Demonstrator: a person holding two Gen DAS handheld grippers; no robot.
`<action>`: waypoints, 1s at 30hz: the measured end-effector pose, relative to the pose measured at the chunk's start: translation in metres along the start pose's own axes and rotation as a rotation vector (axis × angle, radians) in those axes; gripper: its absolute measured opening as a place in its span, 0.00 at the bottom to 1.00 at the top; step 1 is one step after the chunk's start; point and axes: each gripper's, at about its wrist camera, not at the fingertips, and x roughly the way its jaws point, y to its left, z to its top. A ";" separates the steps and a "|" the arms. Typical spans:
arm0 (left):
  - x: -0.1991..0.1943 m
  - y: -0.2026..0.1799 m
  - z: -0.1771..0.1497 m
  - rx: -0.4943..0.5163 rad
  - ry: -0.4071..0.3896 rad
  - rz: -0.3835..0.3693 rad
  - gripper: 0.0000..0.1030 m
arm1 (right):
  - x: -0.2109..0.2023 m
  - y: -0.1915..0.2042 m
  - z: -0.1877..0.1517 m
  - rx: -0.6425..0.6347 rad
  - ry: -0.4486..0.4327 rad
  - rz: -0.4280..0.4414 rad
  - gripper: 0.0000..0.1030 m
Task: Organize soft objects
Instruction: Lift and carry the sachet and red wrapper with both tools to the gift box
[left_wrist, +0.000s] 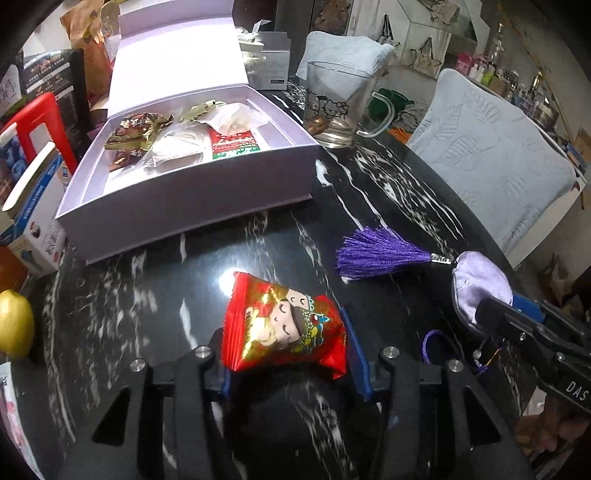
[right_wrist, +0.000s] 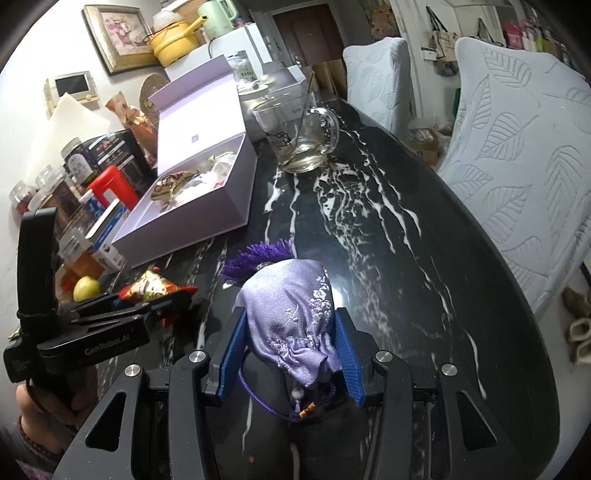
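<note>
The left tongs (left_wrist: 288, 358) pinch a red crinkly foil snack packet (left_wrist: 282, 326) at lower centre; the right tongs (right_wrist: 290, 341) hold a lilac embroidered satin pouch (right_wrist: 291, 314) with a purple tassel. Both seem carried toward the open lavender cardboard box (left_wrist: 184, 206) at upper left, and need lifting over its wall. The counter (right_wrist: 388, 258) is black marble with white veins, with 2 covered chairs beside it.

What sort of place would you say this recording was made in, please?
Most likely a home dining area: a black marble table with covered chairs, a glass mug, and a kettle behind.
</note>
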 end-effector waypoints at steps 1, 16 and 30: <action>-0.003 -0.002 -0.002 0.006 -0.004 0.002 0.46 | -0.003 0.000 -0.002 0.001 -0.002 0.001 0.45; -0.065 -0.001 -0.025 -0.002 -0.076 -0.052 0.46 | -0.051 0.012 -0.030 0.035 -0.054 0.085 0.45; -0.107 0.007 -0.018 0.001 -0.194 -0.039 0.46 | -0.078 0.044 -0.016 -0.080 -0.120 0.113 0.45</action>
